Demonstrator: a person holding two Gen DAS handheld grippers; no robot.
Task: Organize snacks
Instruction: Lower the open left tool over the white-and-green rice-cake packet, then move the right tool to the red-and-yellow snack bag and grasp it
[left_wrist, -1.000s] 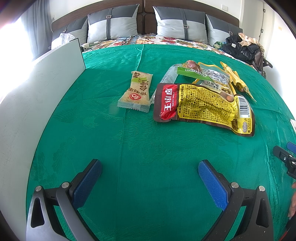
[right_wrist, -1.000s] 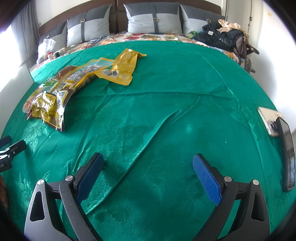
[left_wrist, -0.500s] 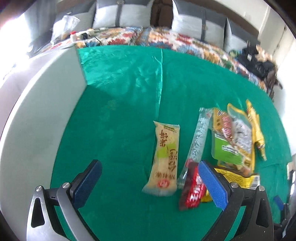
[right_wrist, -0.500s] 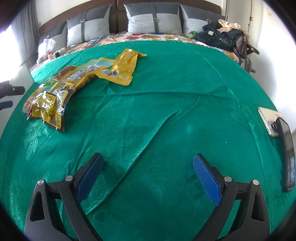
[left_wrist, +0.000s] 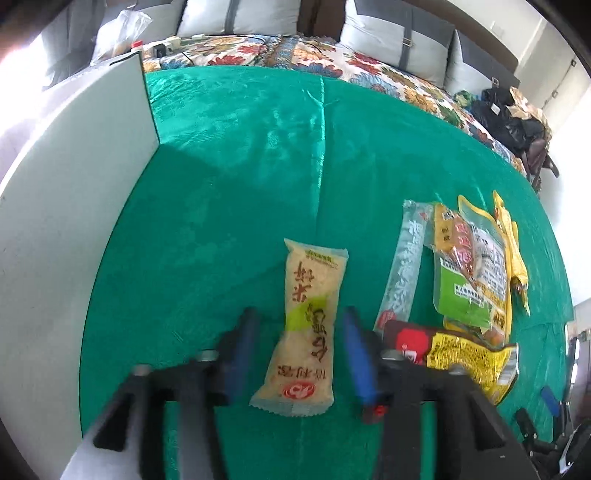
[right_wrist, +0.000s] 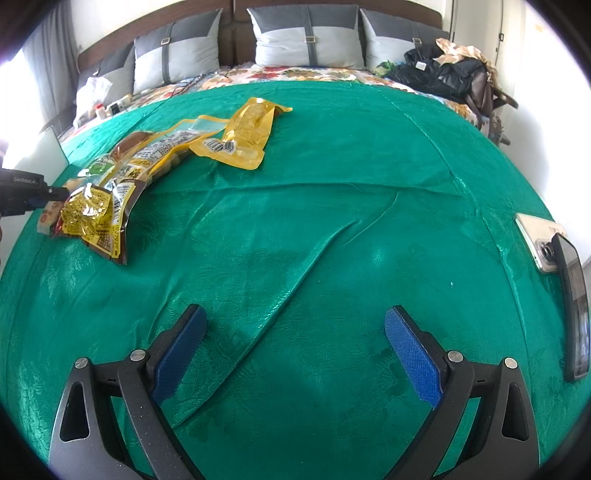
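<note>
Across the green bedspread (left_wrist: 240, 155) we are closing our left gripper (left_wrist: 299, 332) on the rice-cracker packet (left_wrist: 308, 332), now lying between jaws not yet touching, starting the first pick, while our right gripper (right_wrist: 295, 332) is gaping empty.

Sunlit bed (right_wrist: 332, 166), grey pillows (right_wrist: 306, 37)

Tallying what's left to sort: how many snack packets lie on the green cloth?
5: beige packet between the left gripper's closing jaws; to its right a clear stick packet, green-label packet, yellow pouch and red-yellow bag, overlapping, so more may hide.
</note>
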